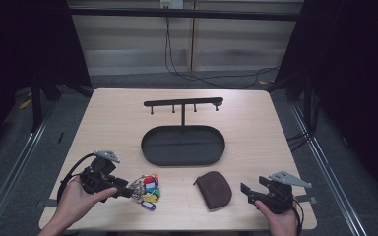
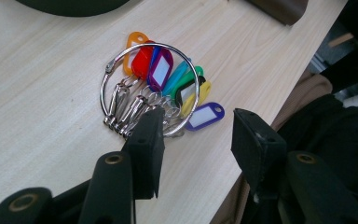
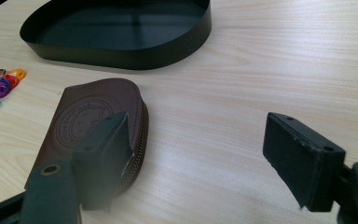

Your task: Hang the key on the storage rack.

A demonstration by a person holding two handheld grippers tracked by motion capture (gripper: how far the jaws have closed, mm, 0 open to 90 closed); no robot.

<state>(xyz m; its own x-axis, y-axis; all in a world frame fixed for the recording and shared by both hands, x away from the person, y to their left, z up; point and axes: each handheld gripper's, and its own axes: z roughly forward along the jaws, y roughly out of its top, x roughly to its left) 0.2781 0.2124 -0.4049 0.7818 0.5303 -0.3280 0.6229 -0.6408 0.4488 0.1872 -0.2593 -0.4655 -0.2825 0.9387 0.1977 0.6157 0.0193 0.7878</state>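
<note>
The left tool (image 1: 128,191) is held low over the bench (image 1: 256,113), and its jaws stand apart with nothing pressed between them. The key ring (image 2: 150,88) lies flat on the wood just in front of the jaw tips. In the left gripper view, one jaw tip overlaps the near edge of the metal ring, but I cannot tell if it touches it. The coloured tags (image 2: 186,86) fan out from the ring on the side away from the tool, and the metal clips (image 2: 126,109) lie inside the ring, close to that jaw.

The right tool (image 1: 248,192) is also open wide and holds nothing. The brown leather pouch (image 3: 95,116) lies on the bench just beside its left jaw, partly behind it in the right gripper view. The black tray (image 3: 121,51) is further ahead of this tool, beyond the pouch, and a black rack with hooks (image 1: 183,103) rises from its far side.
</note>
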